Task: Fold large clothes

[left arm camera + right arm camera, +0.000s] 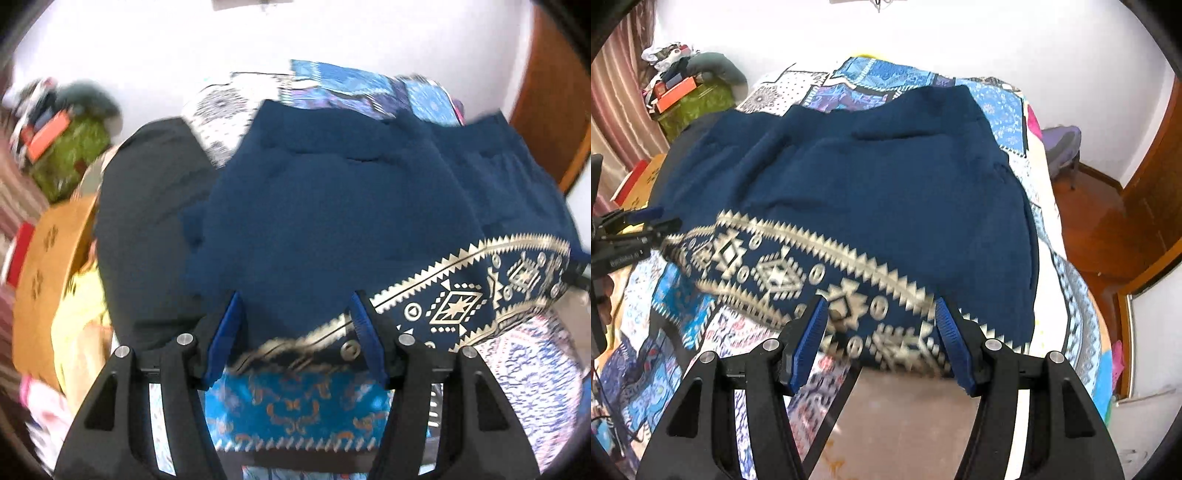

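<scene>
A bedroom with white walls and a bed spread with a patchwork quilt (1008,107) in blue prints serves as the folding surface. At the bottom centre of the left wrist view, the left gripper (293,325) stands with its blue pads apart, the gold-patterned hem of a navy garment (332,206) running between them; the pads do not visibly press the cloth, so the jaws read as open, poised around the edge. At the bottom centre of the right wrist view, the right gripper (881,332) is set the same way, its pads parted on either side of the same patterned border (798,273), just over the near edge of the cloth. Both tools point steeply down at that hem, apparently so the two ends can be taken up together for a fold. The left gripper also shows at the left edge of the right view, near the border's other end. Beyond the hem the navy garment lies spread flat across the middle of both frames, reaching towards the far end of the bed. In the left view a dark garment (147,229) lies beside it, centre left. Farther off, upper left, a green box (698,103) is piled with clutter; a wooden door (1148,192) stands at right.
</scene>
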Demonstrator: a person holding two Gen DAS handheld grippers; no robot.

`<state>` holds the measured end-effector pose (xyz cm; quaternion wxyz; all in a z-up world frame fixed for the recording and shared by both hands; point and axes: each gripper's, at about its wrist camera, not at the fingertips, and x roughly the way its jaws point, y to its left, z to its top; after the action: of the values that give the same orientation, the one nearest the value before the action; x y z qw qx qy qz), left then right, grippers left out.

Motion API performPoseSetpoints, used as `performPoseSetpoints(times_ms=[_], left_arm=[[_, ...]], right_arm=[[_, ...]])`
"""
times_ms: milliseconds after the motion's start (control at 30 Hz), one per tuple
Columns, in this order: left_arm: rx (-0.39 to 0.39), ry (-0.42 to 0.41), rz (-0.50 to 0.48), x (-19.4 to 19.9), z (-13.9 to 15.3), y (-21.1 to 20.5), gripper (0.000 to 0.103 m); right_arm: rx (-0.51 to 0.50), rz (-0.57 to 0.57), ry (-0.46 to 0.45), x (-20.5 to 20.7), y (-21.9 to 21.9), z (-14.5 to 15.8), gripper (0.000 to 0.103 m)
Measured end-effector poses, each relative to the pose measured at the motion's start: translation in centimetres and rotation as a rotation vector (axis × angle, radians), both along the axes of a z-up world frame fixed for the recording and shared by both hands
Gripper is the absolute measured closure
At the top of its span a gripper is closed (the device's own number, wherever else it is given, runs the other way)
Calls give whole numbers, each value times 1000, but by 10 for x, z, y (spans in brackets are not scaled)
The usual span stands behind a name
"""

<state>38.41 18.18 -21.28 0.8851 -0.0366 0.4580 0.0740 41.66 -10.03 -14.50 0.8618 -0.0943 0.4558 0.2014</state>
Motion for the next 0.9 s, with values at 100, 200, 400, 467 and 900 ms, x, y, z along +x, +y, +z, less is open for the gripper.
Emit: performPoseSetpoints(times_ms=[100,200,400,467,900], left_arm=[[-54,-42,88,-17,10,25,43],[-165,-76,184,-37,13,53,42],[-523,-52,304,-57,-33,88,42],[-616,-47,314,-59,-51,90,42],[-957,-168,333,-40,-121,83,40]], right_arm=[[-1,1,-14,-10,-3,5,46],[2,-6,-35,-14,-5,12,46],[23,-12,-64,-16,0,21,46],[33,-11,-60,-14,4,21,46],[25,15,-16,1,28,4,46]])
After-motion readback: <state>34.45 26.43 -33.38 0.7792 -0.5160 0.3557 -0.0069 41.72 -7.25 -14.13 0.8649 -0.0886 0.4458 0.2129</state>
